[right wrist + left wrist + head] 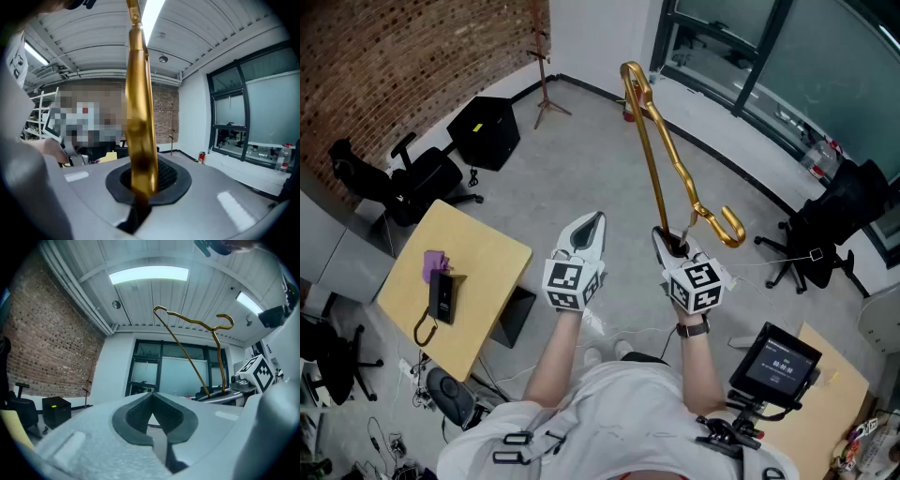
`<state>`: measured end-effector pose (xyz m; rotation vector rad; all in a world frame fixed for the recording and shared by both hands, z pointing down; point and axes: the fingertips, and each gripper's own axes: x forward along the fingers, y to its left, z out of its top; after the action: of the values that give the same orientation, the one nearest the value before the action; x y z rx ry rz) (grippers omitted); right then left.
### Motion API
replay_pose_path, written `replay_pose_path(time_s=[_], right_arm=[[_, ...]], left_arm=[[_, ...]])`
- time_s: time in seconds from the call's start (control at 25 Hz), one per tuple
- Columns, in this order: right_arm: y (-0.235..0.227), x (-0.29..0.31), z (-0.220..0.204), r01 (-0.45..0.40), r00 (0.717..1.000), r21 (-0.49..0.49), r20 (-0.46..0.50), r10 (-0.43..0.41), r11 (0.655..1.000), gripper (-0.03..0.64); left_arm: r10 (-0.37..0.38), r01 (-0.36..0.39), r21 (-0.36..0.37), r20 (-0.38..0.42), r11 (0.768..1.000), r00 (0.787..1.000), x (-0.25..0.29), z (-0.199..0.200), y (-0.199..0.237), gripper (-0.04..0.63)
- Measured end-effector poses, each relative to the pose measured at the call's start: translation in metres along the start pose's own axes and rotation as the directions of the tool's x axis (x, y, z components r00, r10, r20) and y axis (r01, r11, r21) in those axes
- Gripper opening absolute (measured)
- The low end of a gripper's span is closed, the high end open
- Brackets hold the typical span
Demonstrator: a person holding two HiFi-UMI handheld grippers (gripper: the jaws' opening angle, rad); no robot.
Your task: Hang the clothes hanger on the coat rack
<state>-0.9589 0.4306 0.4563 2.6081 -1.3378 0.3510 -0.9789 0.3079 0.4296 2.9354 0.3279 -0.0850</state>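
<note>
You are holding the right gripper (668,242) at about one o'clock in the head view. Its jaws are pressing tight on the lower end of the gold clothes hanger (139,117), and the metal is filling the gap between the pads in the right gripper view. From that grip the hanger is rising toward twelve o'clock. Its far bend is standing high over the floor, and its hook is curling out at three o'clock of the gripper.

Your left gripper (592,225) is hovering just beside the right one, at its nine o'clock. Its jaws are meeting at the tips and are gripping nothing, and it is pointing level into the room.

The coat rack (543,80) is standing well apart from the hanger at eleven o'clock, near the brick wall (384,66) and just beyond a black box (485,131). A yellow table (487,281) is sitting at nine o'clock below you, and a small screen (773,364) is glowing at four o'clock.
</note>
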Motion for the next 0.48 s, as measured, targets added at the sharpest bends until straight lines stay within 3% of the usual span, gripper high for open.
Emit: replay_pose_path(time_s=[0.48], right_arm=[[-0.010,-0.009,-0.028,0.046,0.999,0.089,0.000,-0.046,0.995,0.005]], left_arm=[[-0.077,0.079,0.028,-0.067,0.997,0.995,0.000,-0.029,-0.027,0.000]])
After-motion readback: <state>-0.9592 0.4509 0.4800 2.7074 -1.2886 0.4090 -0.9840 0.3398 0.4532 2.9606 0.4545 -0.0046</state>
